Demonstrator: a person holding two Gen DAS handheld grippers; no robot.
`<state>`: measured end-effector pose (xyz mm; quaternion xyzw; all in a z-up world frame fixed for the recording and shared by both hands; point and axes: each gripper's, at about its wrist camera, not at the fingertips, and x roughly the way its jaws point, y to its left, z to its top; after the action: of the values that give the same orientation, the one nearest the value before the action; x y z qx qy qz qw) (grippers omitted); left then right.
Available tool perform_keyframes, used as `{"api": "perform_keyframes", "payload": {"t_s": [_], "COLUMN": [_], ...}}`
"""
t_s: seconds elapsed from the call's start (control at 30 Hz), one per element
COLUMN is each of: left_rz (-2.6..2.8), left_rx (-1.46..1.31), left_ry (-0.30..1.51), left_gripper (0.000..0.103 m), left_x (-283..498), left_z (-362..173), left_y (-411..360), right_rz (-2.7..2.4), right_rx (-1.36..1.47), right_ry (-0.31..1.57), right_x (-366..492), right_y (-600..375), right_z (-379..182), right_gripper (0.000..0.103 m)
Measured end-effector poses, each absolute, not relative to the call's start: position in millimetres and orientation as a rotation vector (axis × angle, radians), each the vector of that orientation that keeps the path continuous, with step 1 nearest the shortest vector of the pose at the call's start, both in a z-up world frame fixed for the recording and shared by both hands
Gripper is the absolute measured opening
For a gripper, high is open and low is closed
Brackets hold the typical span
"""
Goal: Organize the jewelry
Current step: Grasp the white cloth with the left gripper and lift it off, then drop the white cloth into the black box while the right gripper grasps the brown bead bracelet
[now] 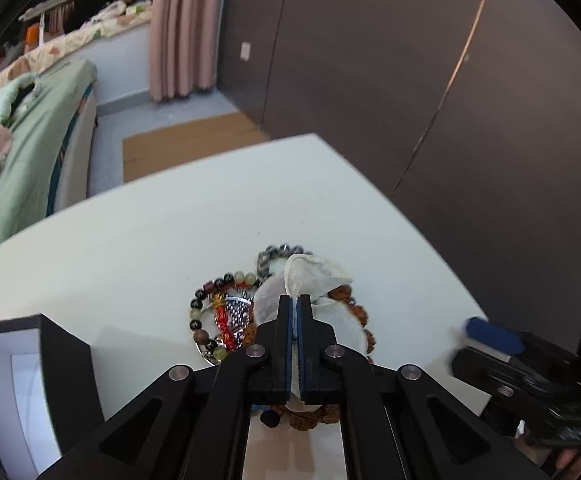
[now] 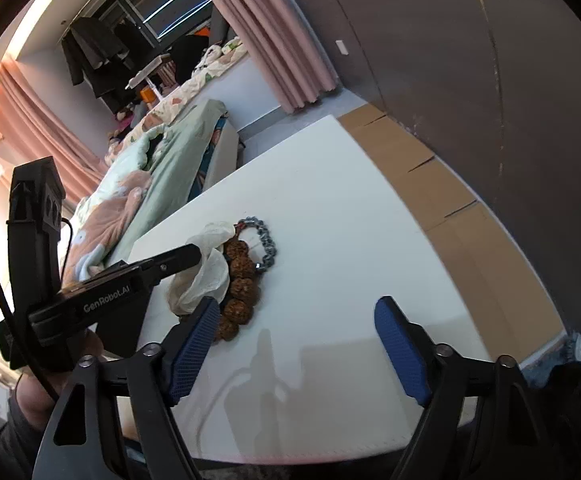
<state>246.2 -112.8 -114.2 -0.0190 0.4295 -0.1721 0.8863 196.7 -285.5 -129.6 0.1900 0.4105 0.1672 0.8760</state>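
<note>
A white cloth pouch atop the bracelets was pinched by the closed left gripper; the right gripper was held open and empty. Lifting the pouch clear seemed called for next.

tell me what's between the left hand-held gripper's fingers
A white sheer pouch, pinched by the left hand-held gripper over the bracelets; the left wrist view shows it.

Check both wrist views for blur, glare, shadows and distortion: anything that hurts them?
Left wrist: sharp on the bracelets and closed left gripper; the right gripper is motion-blurred; table edges bow. Right wrist: blown-out glare at the left edge; soft shadows on the table by the open right gripper.
</note>
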Motion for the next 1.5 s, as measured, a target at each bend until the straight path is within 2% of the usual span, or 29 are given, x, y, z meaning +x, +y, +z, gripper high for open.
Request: {"api": "perform_keyframes", "payload": {"t_s": [0.03, 0.07, 0.57, 0.7, 0.77, 0.8, 1.07, 1.5], "left_rz": [-0.368, -0.377, -0.361, -0.349, -0.342, -0.337, -0.267, -0.123], "left_rx": [-0.031, -0.029, -0.106, -0.122, -0.137, -0.149, -0.202, -0.243], "left_ry": [0.883, 0.879, 0.707, 0.687, 0.676, 0.673, 0.661, 0.7], "left_gripper": [0.001, 0.001, 0.001, 0.001, 0.001, 0.001, 0.001, 0.001], "left_x": [242.4, 240.1, 194.0, 190.7, 188.9, 187.9, 184.5, 180.9], "left_z": [-110.0, -107.4, -44.8, -41.3, -40.6, -40.7, -34.1, -40.1], "left_y": [-112.5, -112.6, -65.7, -52.3, -42.4, -36.0, -1.8, 49.0], "right_rz": [0.359, 0.369, 0.403, 0.379, 0.397, 0.407, 0.471, 0.613], "right_rx": [0.399, 0.4, 0.362, 0.333, 0.325, 0.331, 0.446, 0.535], "right_ry": [0.866, 0.878, 0.964, 0.993, 0.99, 1.001, 0.89, 0.734], "right_x": [199.6, 203.2, 240.0, 244.1, 243.6, 244.4, 231.5, 221.1], "right_y": [-283.4, -280.6, -237.9, -230.4, -228.5, -229.9, -246.5, -207.5], "right_z": [-129.9, -130.5, -140.6, -148.5, -149.6, -152.6, -142.4, -95.7], "right_gripper": [0.064, 0.063, 0.063, 0.059, 0.043, 0.021, 0.02, 0.02]}}
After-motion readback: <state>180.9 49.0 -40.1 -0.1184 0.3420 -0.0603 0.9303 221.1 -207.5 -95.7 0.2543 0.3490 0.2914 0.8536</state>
